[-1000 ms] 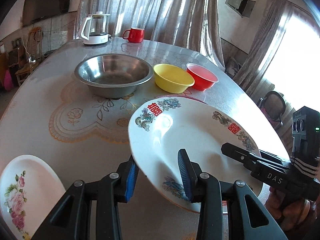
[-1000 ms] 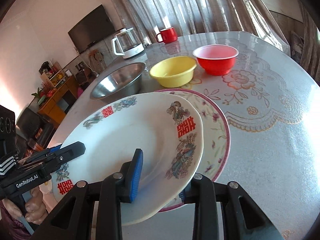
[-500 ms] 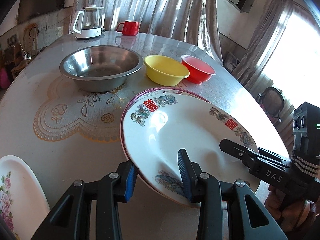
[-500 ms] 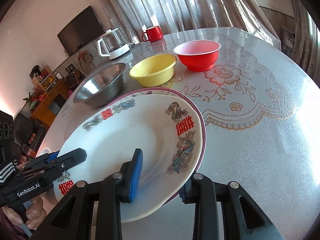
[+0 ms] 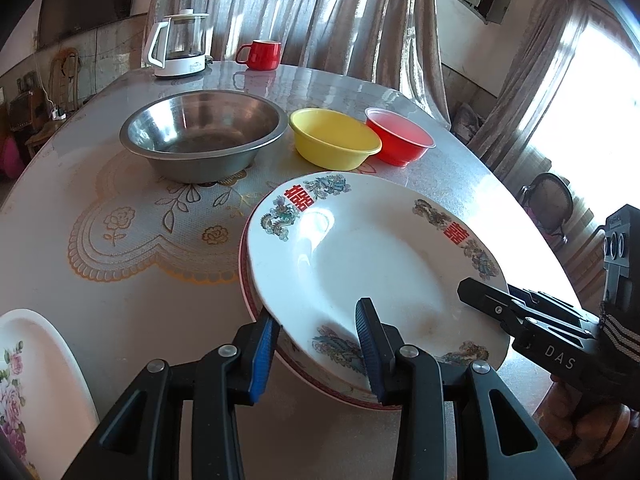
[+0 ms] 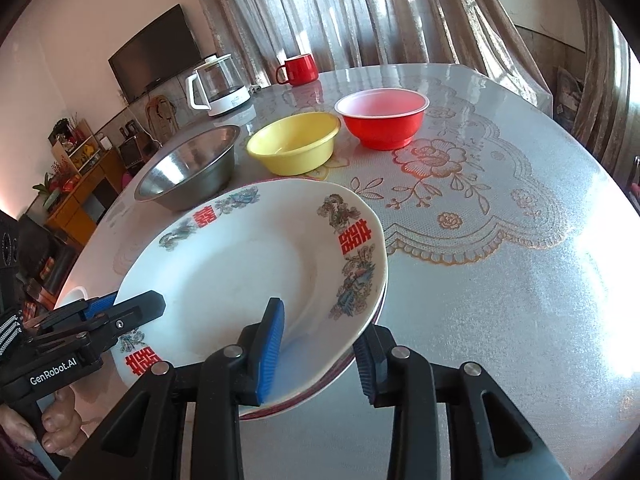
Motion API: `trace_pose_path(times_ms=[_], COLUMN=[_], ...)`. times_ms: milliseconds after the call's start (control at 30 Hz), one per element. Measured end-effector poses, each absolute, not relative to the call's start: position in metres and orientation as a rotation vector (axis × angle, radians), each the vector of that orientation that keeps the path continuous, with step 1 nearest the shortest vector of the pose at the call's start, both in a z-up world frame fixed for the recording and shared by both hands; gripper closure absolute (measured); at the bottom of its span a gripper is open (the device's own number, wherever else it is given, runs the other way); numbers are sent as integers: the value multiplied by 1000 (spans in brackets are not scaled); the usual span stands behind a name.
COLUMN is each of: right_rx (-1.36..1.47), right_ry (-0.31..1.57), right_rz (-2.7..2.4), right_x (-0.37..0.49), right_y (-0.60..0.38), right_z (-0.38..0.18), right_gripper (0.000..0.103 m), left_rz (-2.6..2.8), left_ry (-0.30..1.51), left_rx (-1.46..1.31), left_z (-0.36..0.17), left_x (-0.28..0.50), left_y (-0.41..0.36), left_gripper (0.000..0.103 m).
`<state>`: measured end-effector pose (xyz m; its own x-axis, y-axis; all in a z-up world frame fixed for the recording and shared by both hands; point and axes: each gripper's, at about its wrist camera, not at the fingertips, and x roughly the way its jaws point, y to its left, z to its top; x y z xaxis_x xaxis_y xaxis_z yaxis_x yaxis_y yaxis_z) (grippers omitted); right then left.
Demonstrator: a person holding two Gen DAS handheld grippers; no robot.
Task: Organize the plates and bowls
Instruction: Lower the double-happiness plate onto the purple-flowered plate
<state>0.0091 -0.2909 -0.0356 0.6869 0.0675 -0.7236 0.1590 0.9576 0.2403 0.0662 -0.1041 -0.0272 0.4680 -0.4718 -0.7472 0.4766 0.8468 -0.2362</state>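
A white plate with red characters (image 5: 372,256) rests on a red-rimmed plate (image 5: 320,376), whose edge shows beneath it; it also shows in the right wrist view (image 6: 240,276). My left gripper (image 5: 316,344) straddles its near rim, jaws apart, one above and one below. My right gripper (image 6: 320,340) straddles the opposite rim the same way, jaws apart. Behind stand a steel bowl (image 5: 204,136), a yellow bowl (image 5: 332,144) and a red bowl (image 5: 400,136).
A floral white plate (image 5: 28,384) lies at the near left table edge. A glass kettle (image 5: 180,46) and a red mug (image 5: 262,54) stand at the far side. Patterned tablecloth (image 6: 500,240) lies to the right of the plates.
The white plate has come down onto the red-rimmed plate, which it now almost covers. Both grippers' jaws have spread wider around its rim.
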Motion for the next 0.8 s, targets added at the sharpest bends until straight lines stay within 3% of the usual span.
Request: trace_pose_path(times_ms=[800], right_rx=[10], right_ry=[806], right_rz=[-142], right_x=[-4], right_y=[-269], right_z=[-30], right_gripper=[71], left_rz=[-551], left_ry=[880], left_rx=[48], left_z=[-26], left_x=[55], left_y=[-107], left_gripper=[63])
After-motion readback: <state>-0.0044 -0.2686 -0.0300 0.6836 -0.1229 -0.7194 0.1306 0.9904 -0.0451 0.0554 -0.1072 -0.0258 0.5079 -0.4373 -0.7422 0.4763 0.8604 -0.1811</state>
